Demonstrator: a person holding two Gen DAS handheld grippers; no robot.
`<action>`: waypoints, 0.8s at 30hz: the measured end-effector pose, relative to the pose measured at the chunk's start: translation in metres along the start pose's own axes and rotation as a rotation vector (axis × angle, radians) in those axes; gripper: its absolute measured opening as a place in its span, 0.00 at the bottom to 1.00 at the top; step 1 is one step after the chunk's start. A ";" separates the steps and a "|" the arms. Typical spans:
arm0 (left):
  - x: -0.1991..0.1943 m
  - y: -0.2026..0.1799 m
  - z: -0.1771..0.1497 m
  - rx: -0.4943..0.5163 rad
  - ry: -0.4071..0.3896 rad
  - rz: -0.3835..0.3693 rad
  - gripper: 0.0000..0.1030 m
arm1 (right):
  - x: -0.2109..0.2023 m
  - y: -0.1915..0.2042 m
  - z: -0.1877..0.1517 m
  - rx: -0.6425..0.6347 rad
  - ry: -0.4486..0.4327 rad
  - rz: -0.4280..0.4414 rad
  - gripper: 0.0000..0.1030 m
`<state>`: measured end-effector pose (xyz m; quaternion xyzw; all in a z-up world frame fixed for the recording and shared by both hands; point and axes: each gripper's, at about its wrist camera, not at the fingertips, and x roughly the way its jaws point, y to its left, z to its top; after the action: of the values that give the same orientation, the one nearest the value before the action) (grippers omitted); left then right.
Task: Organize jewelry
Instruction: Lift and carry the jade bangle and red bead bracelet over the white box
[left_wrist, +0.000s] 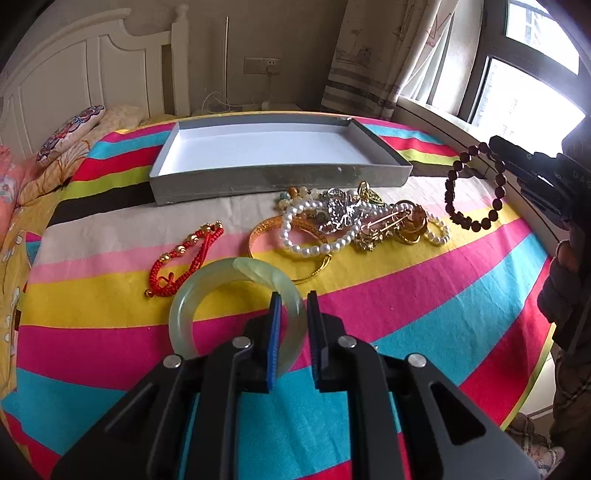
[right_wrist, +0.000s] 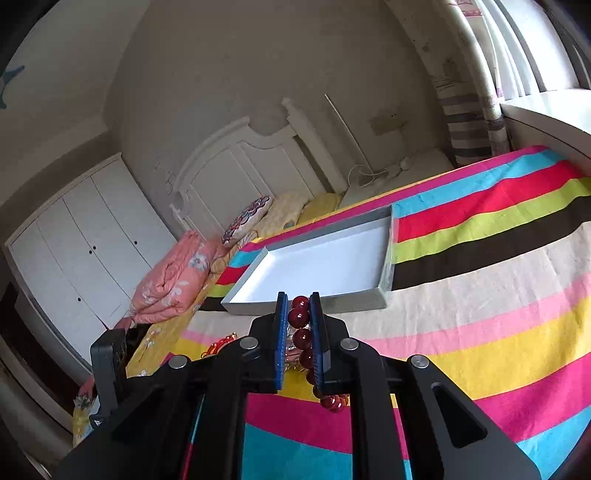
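Left wrist view. Landmark: the shallow grey cardboard tray with a white floor (left_wrist: 258, 147), lying on the rainbow-striped bedspread (left_wrist: 424, 295). Nothing is in the tray. Just in front of its near wall: a tangled pile of pearl, gold and silver jewelry (left_wrist: 351, 221). Further forward and left of the pile, a red braided cord bracelet with gold beads (left_wrist: 184, 254). Nearest the camera, well forward of the tray, a pale green jade bangle (left_wrist: 207, 295). The left gripper (left_wrist: 293, 306) has one finger inside the ring and one outside, the bangle's right side between them; jaws look nearly pressed on it, though contact on the outer side is hard to confirm. Right of the tray, a dark red-brown beaded bracelet (left_wrist: 474, 184) hangs from the right gripper (left_wrist: 496, 146), clear of the cloth.

Handling, judged: bangle is rigid, smooth, likely slippery and could chip or crack if dropped; grip squarely across the band and set it down low. Beaded loop is limp and light, so any pinch across the beads serves, but it will swing.

Right wrist view. Right gripper (right_wrist: 298, 317) is pinched on the beaded string (right_wrist: 300, 321), glossy red beads stacked between the blue pads. The tray (right_wrist: 384, 295) sits straight ahead beyond the fingertips, floor bare.
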<state>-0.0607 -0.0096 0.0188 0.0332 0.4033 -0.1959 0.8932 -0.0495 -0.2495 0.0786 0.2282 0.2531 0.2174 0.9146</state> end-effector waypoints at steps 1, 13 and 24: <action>-0.005 0.002 0.002 -0.007 -0.013 0.003 0.12 | -0.003 -0.001 0.002 0.001 -0.006 -0.001 0.13; -0.020 -0.002 0.038 0.021 -0.056 0.036 0.13 | 0.001 0.007 0.016 -0.046 -0.014 -0.027 0.13; 0.005 0.001 0.102 0.055 -0.080 0.136 0.13 | 0.045 0.029 0.059 -0.149 0.008 -0.056 0.13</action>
<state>0.0147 -0.0327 0.0838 0.0775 0.3586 -0.1468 0.9186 0.0105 -0.2213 0.1228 0.1512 0.2463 0.2109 0.9338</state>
